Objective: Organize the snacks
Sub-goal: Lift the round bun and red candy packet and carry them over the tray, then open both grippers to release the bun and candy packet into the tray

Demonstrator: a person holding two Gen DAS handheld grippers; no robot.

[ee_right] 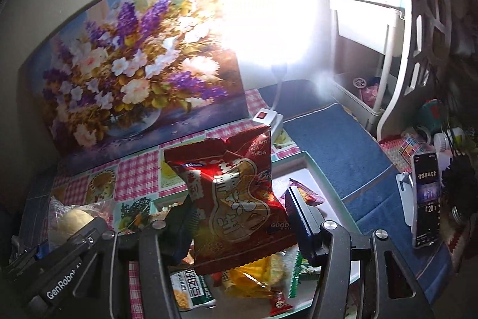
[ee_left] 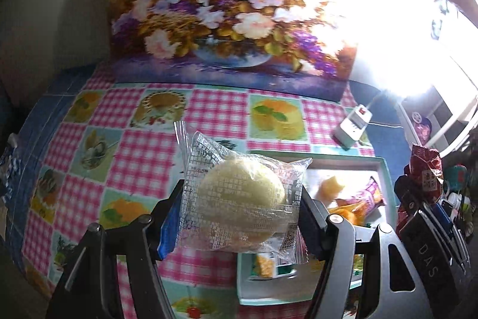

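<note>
My left gripper [ee_left: 239,208] is shut on a clear-wrapped round yellow bun [ee_left: 242,193], held above the checked tablecloth [ee_left: 131,151]. My right gripper [ee_right: 239,220] is shut on a red peanut snack bag [ee_right: 239,199], lifted over a pale green tray [ee_right: 325,184]. The tray [ee_left: 379,166] holds several loose snack packets, among them a pink-and-orange one [ee_left: 367,196] and a yellow one [ee_right: 254,277]. In the right wrist view the bun [ee_right: 71,223] and the left gripper show at lower left. In the left wrist view the red bag [ee_left: 424,172] shows at the right edge.
A large flower painting [ee_left: 233,8] leans against the wall behind the table. A white power strip [ee_left: 352,124] lies by the tray, under a glaring lamp. A blue cushion [ee_right: 337,139], a phone on a stand [ee_right: 425,199] and clutter lie to the right.
</note>
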